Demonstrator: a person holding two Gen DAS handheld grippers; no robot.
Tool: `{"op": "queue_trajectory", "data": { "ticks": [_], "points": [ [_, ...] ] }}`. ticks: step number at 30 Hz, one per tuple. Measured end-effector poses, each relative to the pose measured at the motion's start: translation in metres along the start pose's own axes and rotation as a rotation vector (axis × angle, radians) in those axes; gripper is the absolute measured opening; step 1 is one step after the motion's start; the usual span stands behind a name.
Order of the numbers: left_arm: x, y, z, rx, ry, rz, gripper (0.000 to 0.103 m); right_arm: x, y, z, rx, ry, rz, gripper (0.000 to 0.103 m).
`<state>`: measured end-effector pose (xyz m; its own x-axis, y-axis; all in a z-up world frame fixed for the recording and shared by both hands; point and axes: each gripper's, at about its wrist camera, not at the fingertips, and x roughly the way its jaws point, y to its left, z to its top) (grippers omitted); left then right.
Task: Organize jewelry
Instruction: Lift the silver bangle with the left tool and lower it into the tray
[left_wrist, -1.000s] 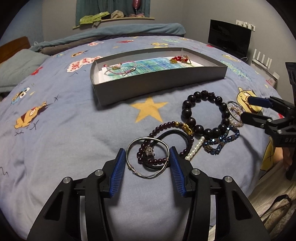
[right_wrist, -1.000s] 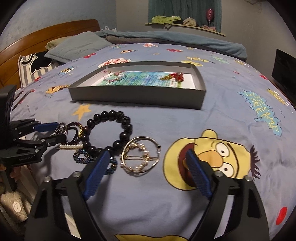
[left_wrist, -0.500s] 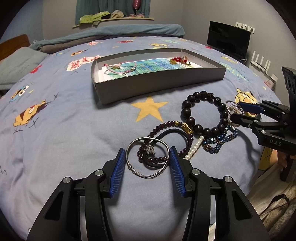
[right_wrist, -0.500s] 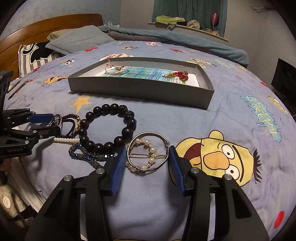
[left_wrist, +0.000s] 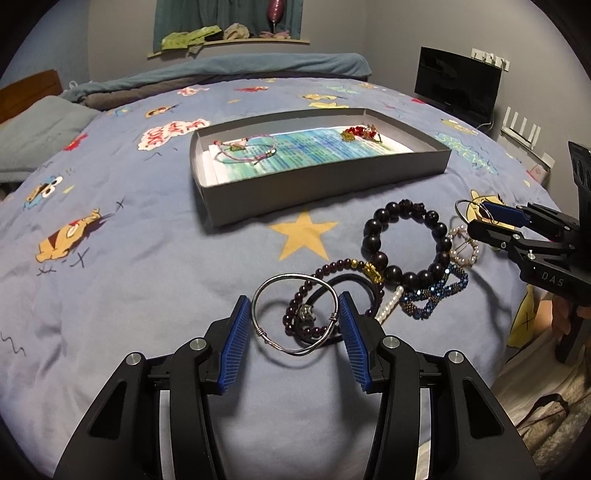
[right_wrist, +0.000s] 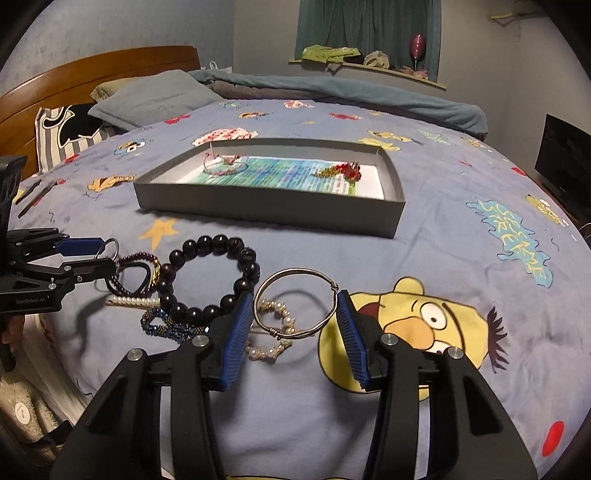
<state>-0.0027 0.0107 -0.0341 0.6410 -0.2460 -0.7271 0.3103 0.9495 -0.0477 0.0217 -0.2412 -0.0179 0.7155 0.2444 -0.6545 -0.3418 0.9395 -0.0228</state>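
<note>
Your left gripper (left_wrist: 293, 334) is closed on a silver wire bangle (left_wrist: 295, 314), both blue pads pressing its rim, with the ring lying over a dark garnet-bead bracelet (left_wrist: 314, 295) and a black hair tie (left_wrist: 354, 284) on the blue cartoon bedspread (left_wrist: 110, 277); your right gripper (right_wrist: 291, 325) has just been closing and now clamps a second silver bangle (right_wrist: 297, 304) across its width, lifted and tilted above the small pearl hoop (right_wrist: 271, 332) that rests on the cover beneath it (in the left wrist view that bangle shows only as a thin arc at the right gripper's tips); just to the left of your right fingers sit the big black bead bracelet (right_wrist: 210, 280), the blue sequinned loop (right_wrist: 166, 325) and a short row of pearls (right_wrist: 135, 301), all touching or overlapping one another in one cluster near the bed's edge; farther up the bed, well apart from the cluster, stands the shallow grey box (right_wrist: 266, 210) lined with a blue-green printed sheet; inside it a pink cord bracelet (left_wrist: 245, 149) lies at the left end and a red beaded piece (left_wrist: 360, 133) at the right end; a yellow star print (left_wrist: 304, 234) lies between the box and the loose pieces.
</note>
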Motion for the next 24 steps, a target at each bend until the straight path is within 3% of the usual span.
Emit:
{"op": "queue_trajectory", "data": {
  "ticks": [6,14,24],
  "points": [
    [-0.008,0.004,0.014,0.011,-0.012,0.012,0.050,-0.008,-0.008,0.012,0.008,-0.023,-0.001,0.047],
    [-0.017,0.021,0.069,0.007,-0.068,0.015,0.050,-0.005,-0.025,0.059,0.010,-0.074,-0.006,0.047],
    [0.036,0.034,0.126,-0.025,0.018,-0.028,0.050,0.049,-0.041,0.109,0.034,-0.017,-0.007,0.047]
  ]
}}
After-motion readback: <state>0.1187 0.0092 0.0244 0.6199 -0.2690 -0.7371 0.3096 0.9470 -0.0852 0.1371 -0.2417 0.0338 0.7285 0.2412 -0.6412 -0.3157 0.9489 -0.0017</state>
